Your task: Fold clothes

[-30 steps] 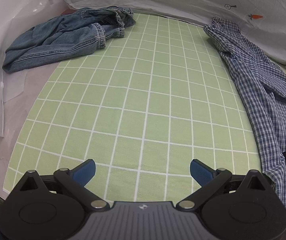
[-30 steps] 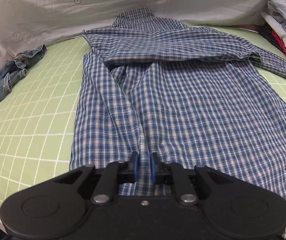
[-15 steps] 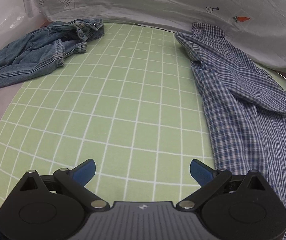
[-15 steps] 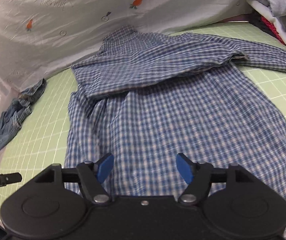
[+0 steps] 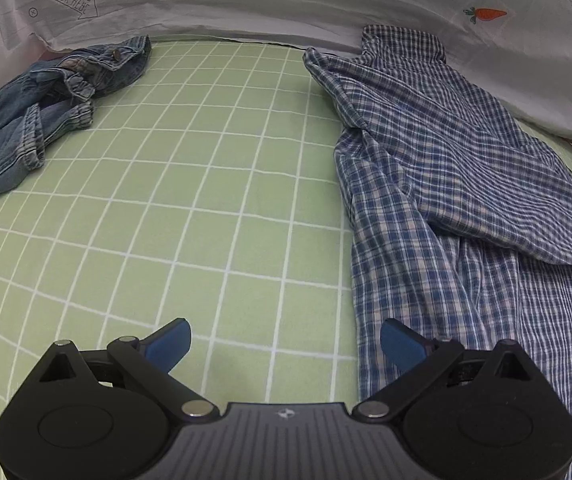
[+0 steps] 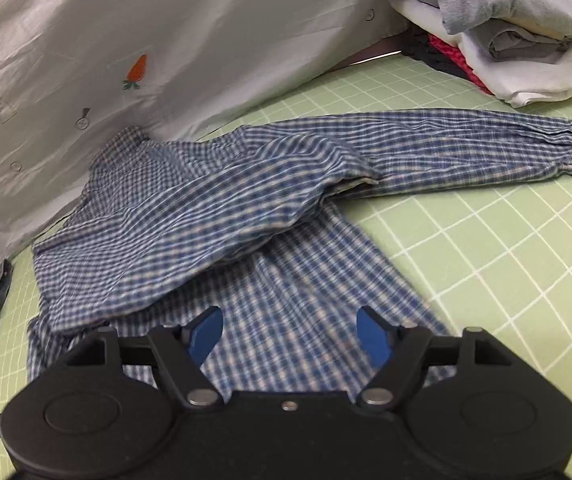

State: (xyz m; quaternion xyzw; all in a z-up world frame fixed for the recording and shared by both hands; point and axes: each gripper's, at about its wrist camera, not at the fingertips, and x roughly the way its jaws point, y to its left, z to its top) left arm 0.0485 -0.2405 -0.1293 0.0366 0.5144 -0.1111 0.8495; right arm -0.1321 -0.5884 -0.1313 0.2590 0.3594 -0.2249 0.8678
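A blue and white checked shirt (image 5: 457,184) lies on the green grid mat (image 5: 190,208), collar towards the back sheet. In the right wrist view the shirt (image 6: 214,216) has one sleeve folded across its body and the other sleeve (image 6: 485,148) stretched out to the right. My left gripper (image 5: 286,344) is open and empty, low over the mat at the shirt's left hem edge. My right gripper (image 6: 289,334) is open and empty, just above the shirt's lower part.
Crumpled blue jeans (image 5: 42,108) lie at the mat's far left. A stack of folded clothes (image 6: 497,32) sits at the back right. A white sheet with carrot prints (image 6: 138,68) hangs behind the mat.
My right gripper has opened, let go of the shirt's hem, and swung right and up. My left gripper has moved right, up to the shirt's left edge.
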